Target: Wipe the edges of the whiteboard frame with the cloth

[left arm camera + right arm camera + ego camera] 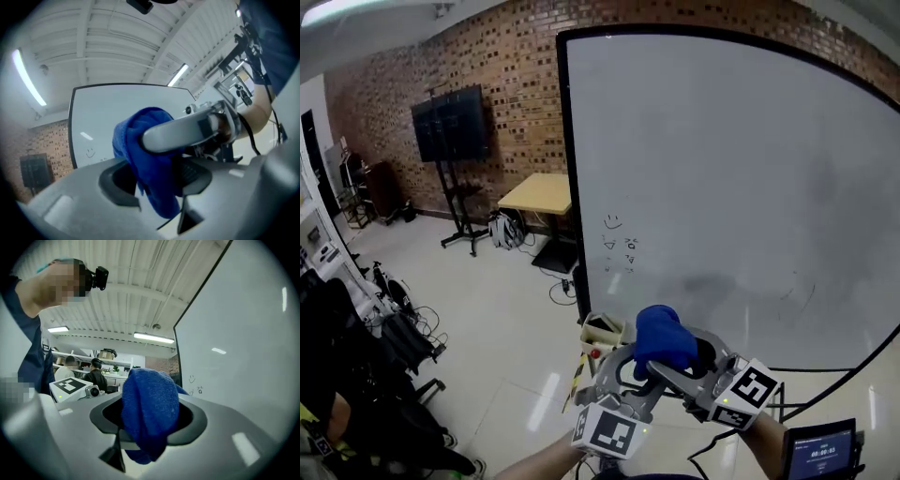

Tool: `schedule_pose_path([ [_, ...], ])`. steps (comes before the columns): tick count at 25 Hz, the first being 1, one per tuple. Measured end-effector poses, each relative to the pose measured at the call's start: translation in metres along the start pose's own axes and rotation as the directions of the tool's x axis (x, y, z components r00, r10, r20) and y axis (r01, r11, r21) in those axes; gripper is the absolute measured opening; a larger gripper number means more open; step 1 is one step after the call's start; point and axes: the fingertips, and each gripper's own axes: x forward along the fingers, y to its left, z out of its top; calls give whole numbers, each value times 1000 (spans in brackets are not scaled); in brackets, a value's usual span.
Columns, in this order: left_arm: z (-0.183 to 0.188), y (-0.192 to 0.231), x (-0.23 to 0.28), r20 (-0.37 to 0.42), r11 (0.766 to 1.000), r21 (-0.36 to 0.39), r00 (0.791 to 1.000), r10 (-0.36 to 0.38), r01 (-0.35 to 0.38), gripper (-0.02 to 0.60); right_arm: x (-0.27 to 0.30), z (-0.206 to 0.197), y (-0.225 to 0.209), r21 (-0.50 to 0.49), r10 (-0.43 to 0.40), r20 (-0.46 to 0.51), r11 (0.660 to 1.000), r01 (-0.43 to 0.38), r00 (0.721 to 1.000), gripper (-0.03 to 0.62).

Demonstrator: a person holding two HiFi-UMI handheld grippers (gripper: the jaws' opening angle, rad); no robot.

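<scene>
1. A blue cloth [664,337], bunched into a soft lump, is held up in the air low in front of a whiteboard [722,169]. It is well apart from the board and does not touch the frame.
2. The left gripper [159,201] is clenched on the cloth's lower part. In the left gripper view the fabric hangs pinched between its jaws.
3. The right gripper [143,441] meets it from the other side. Its jaws stand wide, with the cloth's rounded top between them, and they do not appear to press on it. One of its grey fingers curves across the front of the cloth.
4. The whiteboard frame [565,169] is thin and black. Its left edge rises above and to the left of the grippers, and its top edge runs along the board's upper side. A few small doodles [619,239] sit low on the white surface.
5. Beyond the board are a brick wall [516,84], a dark screen on a stand [448,122], a wooden tabletop [539,192] and a pale floor.
6. Judged from this, wiping is not under way. The cloth seems to be getting settled between the two grippers.
7. The next move calls for one firm grip with a pad of cloth left sticking out. The cloth must then be carried to the frame, pressed on it and run along the edge.
</scene>
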Motion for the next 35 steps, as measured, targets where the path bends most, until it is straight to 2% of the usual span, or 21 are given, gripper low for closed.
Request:
schedule_pose_path([
  [1, 2, 13, -1, 17, 1000, 4, 1000, -4, 3, 211, 12, 6, -5, -13, 12, 11, 1000, -12, 1000, 195],
  [2, 4, 27, -1, 33, 1000, 5, 999, -5, 5, 231, 26, 13, -10, -10, 27, 19, 1000, -27, 999, 163],
  [4, 15, 60, 0, 69, 1000, 10, 998, 5, -6, 253, 54, 32, -20, 22, 62, 33, 998, -63, 998, 135],
  [6, 31, 92, 4, 108, 999, 37, 994, 33, -37, 253, 75, 57, -33, 7, 75, 57, 997, -76, 996, 130],
  [10, 61, 148, 2, 178, 982, 113, 975, 133, -154, 253, 104, 115, -55, -150, 65, 107, 987, -49, 992, 129],
  [14, 110, 201, -11, 276, 943, 197, 938, 209, -268, 252, 137, 191, -58, -328, 79, 127, 944, -33, 989, 129],
  [16, 131, 223, -11, 290, 938, 187, 929, 232, -292, 249, 152, 228, -56, -429, 63, 122, 903, -5, 990, 130],
  [18, 143, 245, -5, 257, 945, 150, 934, 248, -292, 247, 168, 260, -56, -523, 44, 117, 852, 24, 992, 131],
  [20, 154, 268, 5, 227, 943, 148, 939, 260, -297, 245, 185, 287, -60, -583, 22, 119, 811, 52, 993, 132],
  [23, 173, 306, 18, 238, 934, 158, 931, 278, -319, 245, 210, 324, -66, -650, -25, 123, 753, 100, 992, 133],
  [27, 190, 332, 19, 245, 957, 1, 928, 281, -290, 229, 243, 374, -83, -753, -147, 111, 633, 179, 983, 133],
  [29, 184, 337, 18, 252, 957, -37, 925, 286, -286, 212, 258, 391, -100, -811, -237, 83, 548, 203, 968, 133],
  [32, 168, 333, 24, 234, 962, -45, 933, 274, -271, 209, 272, 407, -130, -883, -364, 45, 421, 208, 930, 135],
  [34, 160, 328, 28, 227, 966, -57, 939, 259, -253, 209, 274, 415, -147, -905, -425, 32, 372, 207, 905, 134],
  [35, 159, 326, 29, 229, 967, -62, 940, 255, -247, 209, 273, 419, -156, -909, -453, 24, 360, 208, 891, 133],
])
